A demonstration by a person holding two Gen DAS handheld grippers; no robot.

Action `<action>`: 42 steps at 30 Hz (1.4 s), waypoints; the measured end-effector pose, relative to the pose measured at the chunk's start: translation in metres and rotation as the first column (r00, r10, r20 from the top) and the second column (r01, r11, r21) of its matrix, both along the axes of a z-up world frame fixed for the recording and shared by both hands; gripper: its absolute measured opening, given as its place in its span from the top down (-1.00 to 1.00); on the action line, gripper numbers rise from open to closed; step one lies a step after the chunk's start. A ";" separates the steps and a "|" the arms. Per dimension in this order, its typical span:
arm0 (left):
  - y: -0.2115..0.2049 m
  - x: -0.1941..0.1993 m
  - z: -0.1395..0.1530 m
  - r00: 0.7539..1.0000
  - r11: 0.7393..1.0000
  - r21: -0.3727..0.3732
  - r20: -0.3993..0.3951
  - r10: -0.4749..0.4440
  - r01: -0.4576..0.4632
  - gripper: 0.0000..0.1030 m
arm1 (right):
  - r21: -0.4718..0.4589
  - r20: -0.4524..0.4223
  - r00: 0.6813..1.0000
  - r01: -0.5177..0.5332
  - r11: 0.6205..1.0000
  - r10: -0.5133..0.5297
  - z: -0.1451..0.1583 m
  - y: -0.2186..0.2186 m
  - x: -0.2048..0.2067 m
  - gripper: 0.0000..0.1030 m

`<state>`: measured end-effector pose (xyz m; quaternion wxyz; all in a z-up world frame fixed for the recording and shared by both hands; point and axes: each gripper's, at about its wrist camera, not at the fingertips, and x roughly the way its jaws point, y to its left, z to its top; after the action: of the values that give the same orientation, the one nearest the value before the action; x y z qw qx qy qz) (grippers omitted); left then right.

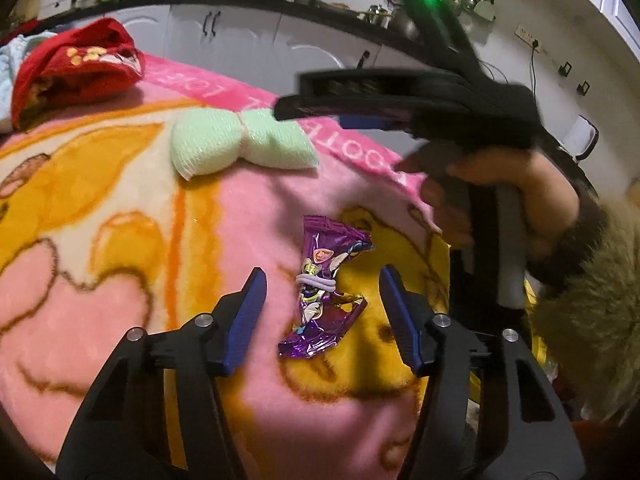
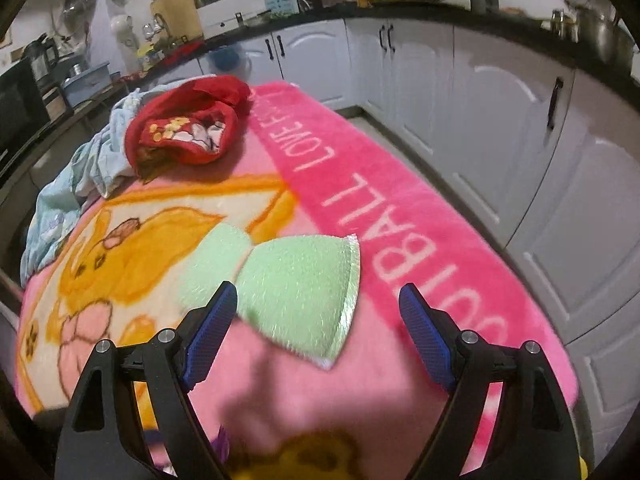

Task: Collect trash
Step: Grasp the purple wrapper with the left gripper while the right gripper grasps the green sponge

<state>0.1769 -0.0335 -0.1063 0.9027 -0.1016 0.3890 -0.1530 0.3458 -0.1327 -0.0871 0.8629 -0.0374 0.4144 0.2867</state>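
A crumpled purple snack wrapper (image 1: 326, 292) lies on the pink and yellow blanket (image 1: 120, 208). My left gripper (image 1: 322, 284) is open, its blue pads on either side of the wrapper, just above it. A pale green bow-shaped foam wrapper (image 1: 240, 142) lies farther back; in the right wrist view it (image 2: 296, 300) sits just ahead of my right gripper (image 2: 318, 304), which is open and empty above it. The right gripper also shows in the left wrist view (image 1: 352, 108), held by a hand above the blanket. A purple scrap (image 2: 222, 448) shows at the bottom edge.
A red cloth item (image 1: 76, 68) and a light blue cloth (image 2: 80, 172) lie at the blanket's far end. White kitchen cabinets (image 2: 480, 120) and a cluttered dark countertop (image 2: 320, 8) surround the covered table. The blanket's edge (image 2: 500, 280) drops off at the right.
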 end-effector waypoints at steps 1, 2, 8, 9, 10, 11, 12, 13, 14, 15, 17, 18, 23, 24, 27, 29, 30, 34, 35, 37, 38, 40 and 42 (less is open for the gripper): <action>-0.001 0.001 -0.002 1.000 1.000 -0.003 -0.009 -0.004 0.004 0.07 | 0.001 -0.015 1.000 0.002 1.000 -0.002 -0.004 0.003 0.006 -0.56; -0.001 0.002 -0.003 1.000 1.000 -0.007 -0.018 -0.010 0.010 0.11 | 0.006 -0.030 1.000 0.000 1.000 0.000 -0.007 0.005 0.011 -0.56; 0.000 0.007 -0.013 0.997 1.000 -0.030 -0.072 -0.011 0.009 0.35 | 0.067 -0.115 0.993 -0.016 0.998 0.024 -0.021 0.012 0.028 -0.55; 0.000 0.008 -0.014 0.997 0.999 -0.033 -0.075 -0.010 0.008 0.37 | 0.080 -0.127 0.991 -0.017 0.997 0.027 -0.023 0.012 0.029 -0.54; 0.001 0.008 -0.016 0.997 0.999 -0.034 -0.076 -0.010 0.008 0.38 | 0.104 -0.148 0.989 -0.013 0.994 0.029 -0.025 0.011 0.029 -0.51; 0.001 0.007 -0.016 0.997 0.999 -0.035 -0.076 -0.012 0.009 0.44 | 0.130 -0.167 0.985 -0.010 0.992 0.031 -0.028 0.010 0.029 -0.44; 0.000 0.007 -0.017 0.997 0.999 -0.037 -0.078 -0.014 0.011 0.47 | 0.155 -0.186 0.982 -0.005 0.988 0.034 -0.030 0.009 0.029 -0.35; -0.001 0.005 -0.015 0.997 0.999 -0.039 -0.077 -0.014 0.011 0.47 | 0.181 -0.199 0.979 -0.001 0.984 0.037 -0.031 0.007 0.028 -0.28; 0.000 0.008 -0.016 0.997 0.999 -0.042 -0.078 -0.013 0.010 0.49 | 0.204 -0.207 0.977 -0.005 0.979 0.048 -0.031 0.007 0.027 -0.20; 0.000 0.008 -0.016 0.997 0.999 -0.043 -0.079 -0.012 0.008 0.54 | 0.208 -0.204 0.978 0.000 0.978 0.043 -0.030 0.005 0.024 -0.13; 0.001 0.006 -0.016 0.997 0.999 -0.046 -0.077 -0.011 0.007 0.58 | 0.206 -0.194 0.980 -0.001 0.979 0.041 -0.028 0.004 0.019 -0.06; 0.001 0.006 -0.016 0.997 0.999 -0.048 -0.077 -0.009 0.006 0.59 | 0.202 -0.183 0.982 0.000 0.979 0.038 -0.026 0.003 0.016 0.03; 0.008 0.000 -0.014 0.998 0.999 -0.052 -0.067 0.008 -0.011 0.72 | 0.218 -0.157 0.987 0.016 0.976 0.018 -0.015 -0.008 0.002 0.33; 0.009 -0.001 -0.014 0.998 0.999 -0.052 -0.066 0.012 -0.015 0.73 | 0.218 -0.152 0.988 0.014 0.976 0.020 -0.013 -0.008 0.000 0.39; 0.015 -0.007 -0.012 0.998 0.998 -0.049 -0.053 0.031 -0.034 0.74 | 0.226 -0.120 0.993 0.009 0.974 0.019 -0.004 -0.013 -0.014 0.47; 0.018 -0.012 -0.010 0.998 0.998 -0.043 -0.044 0.045 -0.046 0.74 | 0.230 -0.102 0.995 0.006 0.973 0.018 0.002 -0.015 -0.020 0.50; 0.019 -0.015 -0.008 0.998 0.998 -0.042 -0.039 0.051 -0.053 0.74 | 0.231 -0.089 0.996 0.002 0.973 0.019 0.007 -0.016 -0.026 0.51; 0.029 -0.025 0.000 0.996 0.996 -0.037 -0.015 0.084 -0.084 0.74 | 0.223 -0.048 0.998 -0.021 0.975 0.033 0.022 -0.018 -0.042 0.55; 0.032 -0.027 0.002 0.996 0.995 -0.038 -0.010 0.089 -0.090 0.74 | 0.223 -0.037 0.999 -0.025 0.975 0.034 0.026 -0.019 -0.046 0.55; 0.034 -0.032 0.008 0.994 0.994 -0.034 0.004 0.107 -0.107 0.74 | 0.219 -0.009 0.999 -0.037 0.975 0.040 0.036 -0.021 -0.057 0.55; 0.035 -0.033 0.010 0.994 0.993 -0.034 0.009 0.112 -0.111 0.74 | 0.215 0.002 0.999 -0.040 0.976 0.041 0.040 -0.022 -0.061 0.55; 0.038 -0.037 0.017 0.992 0.992 -0.032 0.024 0.123 -0.122 0.74 | 0.212 0.028 0.998 -0.055 0.976 0.051 0.049 -0.024 -0.070 0.55; 0.039 -0.040 0.024 0.991 0.992 -0.025 0.042 0.127 -0.126 0.74 | 0.204 0.047 0.998 -0.055 0.977 0.046 0.055 -0.027 -0.077 0.55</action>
<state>0.1368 0.0050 -0.0821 0.9177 -0.1327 0.3604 -0.1019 0.2691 -0.1595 -0.0317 0.8631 0.0352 0.3634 0.3489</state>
